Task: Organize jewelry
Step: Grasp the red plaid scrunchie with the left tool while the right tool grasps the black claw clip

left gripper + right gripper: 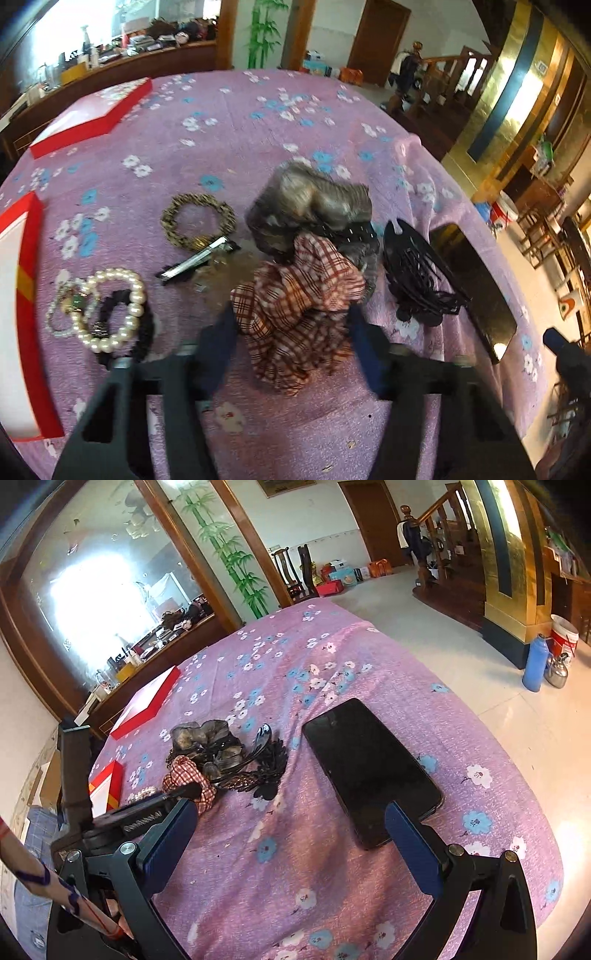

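The left hand-held gripper (291, 332) stood wide, its blue pads flanking the near end of the red-and-white plaid fabric scrunchie (295, 310), whether touching it I could not tell. That scrunchie lay directly ahead, its long axis running away along the fingers toward the grey ruffled hair bow (314, 201) beyond. The right hand-held gripper (291, 834) was also wide and empty, near the black smartphone (369, 771), so the left was judged much nearer. Leftward lay the pearl bracelet (114, 310), farther the leopard-print hair tie (197, 220), all on the purple floral counter (229, 122).
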